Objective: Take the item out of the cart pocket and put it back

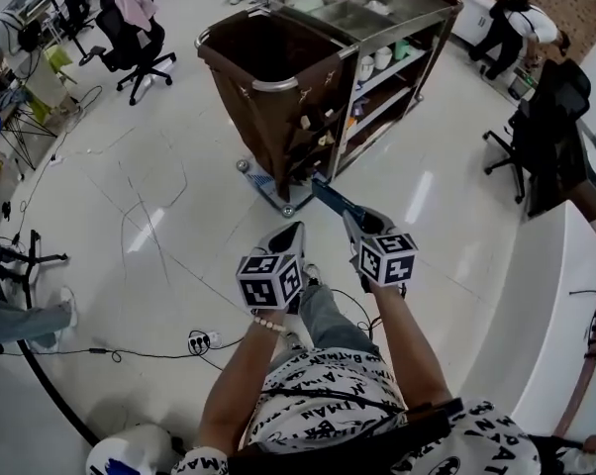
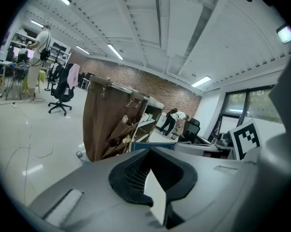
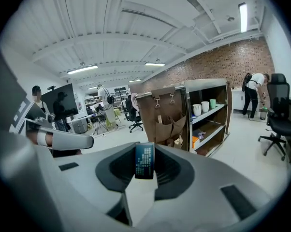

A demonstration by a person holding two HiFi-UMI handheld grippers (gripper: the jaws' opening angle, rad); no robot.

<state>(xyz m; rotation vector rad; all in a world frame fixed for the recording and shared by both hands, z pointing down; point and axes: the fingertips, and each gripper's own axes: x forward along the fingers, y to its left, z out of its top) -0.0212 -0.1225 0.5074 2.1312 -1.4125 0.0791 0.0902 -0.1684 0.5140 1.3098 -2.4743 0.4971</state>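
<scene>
Holding blue packet (image 3: 144, 161), right tongs (image 1: 350, 218) were clenched on it; left tongs (image 1: 290, 234) were closed, empty. Cart (image 1: 278, 77) stood at 12 o'clock. Advice: line packet edge-on over pocket (image 3: 166, 125) mouth before releasing.

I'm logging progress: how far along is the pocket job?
Done: the blue packet looks out, clear of the cart. In hand: the right gripper grips it between its jaws. Left: slipping it back into a pocket.

Packet (image 3: 144, 161) print unreadable; cart pocket (image 3: 164, 126) contents — indistinct.
</scene>
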